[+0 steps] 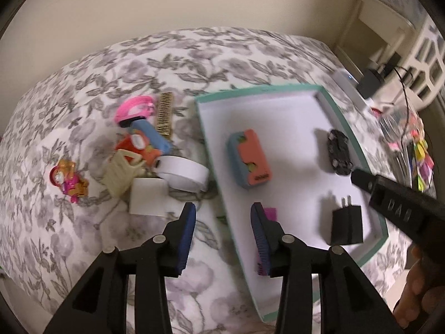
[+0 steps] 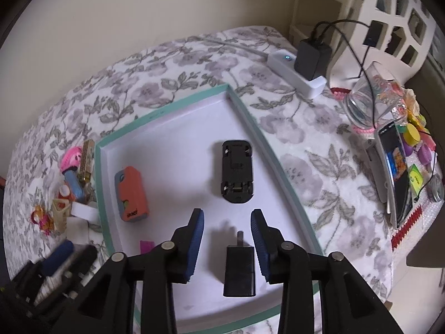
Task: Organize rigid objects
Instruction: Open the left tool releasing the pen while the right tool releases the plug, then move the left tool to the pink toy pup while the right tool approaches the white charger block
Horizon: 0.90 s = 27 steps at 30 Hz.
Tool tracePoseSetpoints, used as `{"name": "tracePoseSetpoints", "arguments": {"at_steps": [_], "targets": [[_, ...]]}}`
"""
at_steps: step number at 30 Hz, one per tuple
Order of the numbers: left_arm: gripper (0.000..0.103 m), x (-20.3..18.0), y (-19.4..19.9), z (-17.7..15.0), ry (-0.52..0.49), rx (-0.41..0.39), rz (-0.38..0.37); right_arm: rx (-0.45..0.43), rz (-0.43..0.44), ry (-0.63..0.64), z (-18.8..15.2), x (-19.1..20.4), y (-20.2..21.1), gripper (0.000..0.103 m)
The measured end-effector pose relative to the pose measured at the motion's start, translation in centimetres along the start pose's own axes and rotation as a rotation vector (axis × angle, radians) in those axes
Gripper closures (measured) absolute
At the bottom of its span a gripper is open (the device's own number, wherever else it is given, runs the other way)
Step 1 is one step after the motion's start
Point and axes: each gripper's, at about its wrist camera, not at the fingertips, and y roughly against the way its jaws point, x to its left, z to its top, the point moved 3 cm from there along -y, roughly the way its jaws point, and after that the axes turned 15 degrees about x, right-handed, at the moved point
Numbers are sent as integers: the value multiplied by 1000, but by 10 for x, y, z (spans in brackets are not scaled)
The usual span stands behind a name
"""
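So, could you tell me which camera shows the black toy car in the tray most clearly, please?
The right wrist view: the black toy car lies sharp and central on the tray, its underside showing. The left wrist view catches it blurred near the tray's far wall, beside the right gripper's finger.

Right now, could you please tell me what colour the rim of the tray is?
The tray's rim is teal green around a white inside, clearest in the right wrist view.
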Motion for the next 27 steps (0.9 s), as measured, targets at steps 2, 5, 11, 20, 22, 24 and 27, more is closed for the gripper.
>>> {"name": "tracePoseSetpoints", "arguments": {"at_steps": [2,5,11,20,22,24,27], "targets": [[58,9,-1,1,28,6,-2,14,2,7,-1,3,-5,64],[41,21,-5,3,71,15,6,29,0,17,-2,7,-11,59],[34,33,-10,4,117,32,42,33,-1,51,-5,19,-16,48],[32,43,-19,4,157,63,60,31,20,54,-5,25,-21,28],[32,46,-20,4,165,66,61,22,13,55,-5,25,-20,26],[27,49,-20,4,177,67,60,14,6,57,-4,25,-20,22],[13,56,-18,5,199,58,61,8,28,60,-3,26,-20,15]]}}
